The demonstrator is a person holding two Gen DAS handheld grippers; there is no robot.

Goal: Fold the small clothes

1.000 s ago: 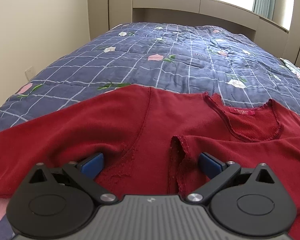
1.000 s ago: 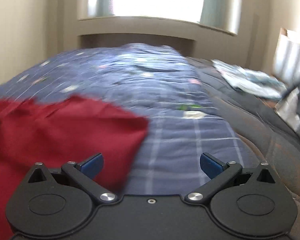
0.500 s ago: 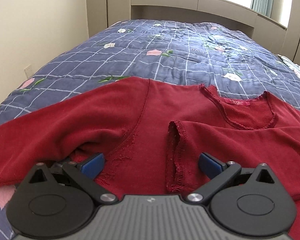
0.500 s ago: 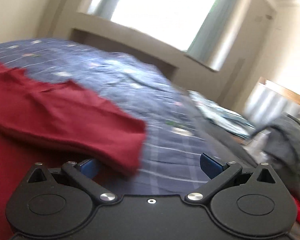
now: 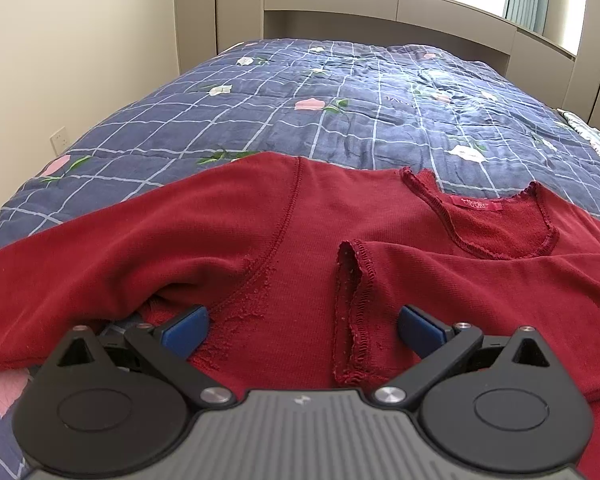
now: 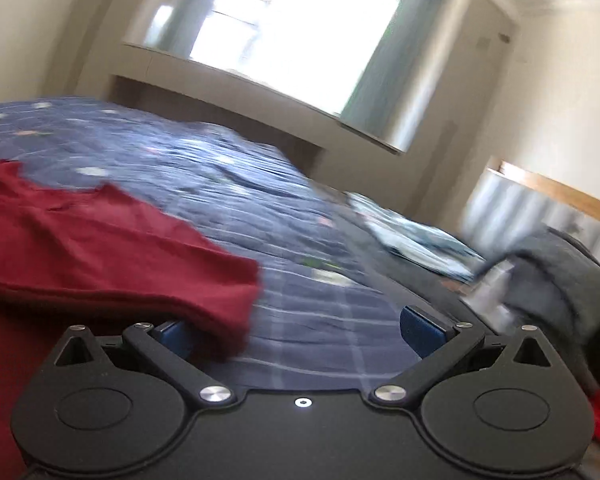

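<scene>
The red top lies flat on the blue quilt, one sleeve already folded across its chest. Left gripper hovers low over it, jaws apart, barely moved. Right gripper, jaws apart, has swung away right, so that sleeve looks done.

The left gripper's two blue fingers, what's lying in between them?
In the left wrist view, the red sweater lies between the open left gripper's fingers, with the folded-over sleeve's cuff there too.
</scene>
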